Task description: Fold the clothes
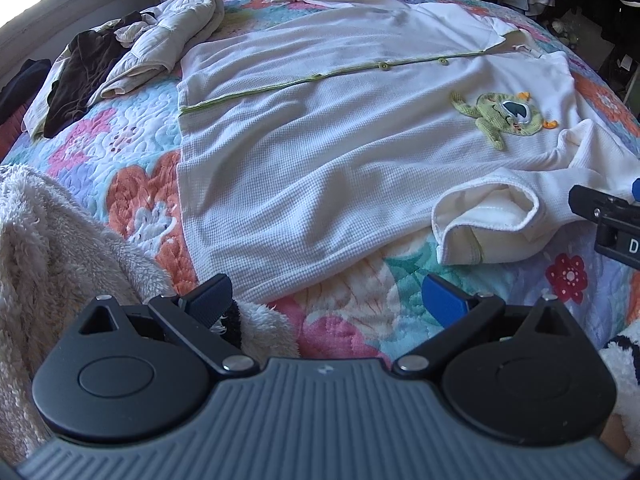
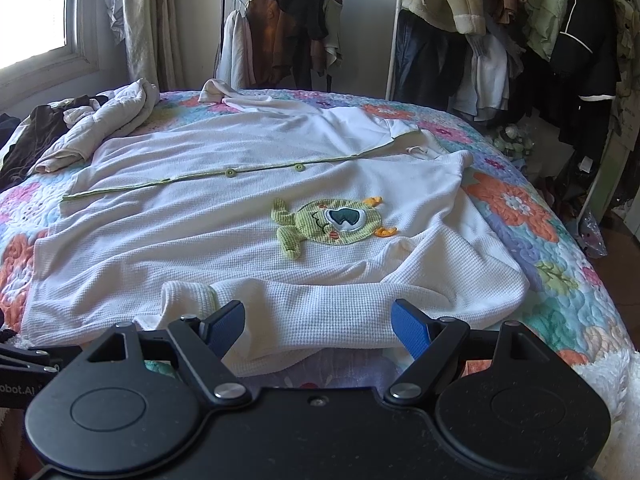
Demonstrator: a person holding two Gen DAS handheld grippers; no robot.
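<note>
Right gripper [image 2: 318,326] fingers spread wide, nothing between them, blue pads hanging just over the near sleeve [image 2: 304,300] of the white waffle cardigan [image 2: 192,240], which is already laid in across the body at 12 o'clock of the pads. Left gripper [image 1: 328,300] fingers also wide apart and empty, low over the floral quilt [image 1: 352,328] just short of the cardigan's near edge; fluffy blanket [image 1: 52,248] at 9 o'clock, rolled cuff [image 1: 488,216] at 2 o'clock. Cardigan lies flat on the bed, front up, green monster patch [image 2: 332,220] at 12 o'clock in the right view, green-trimmed button placket [image 2: 224,174] beyond. Likely step: sleeve fold near done, side or hem fold next. To do it well, pinch only the top layer at the edge, lift low, carry both corners evenly so the sleeve stays tucked. Both tools held level, pointing across the bed. Jacket pile [image 1: 160,40] at 10 o'clock, clothes rack [image 2: 288,20] behind.
</note>
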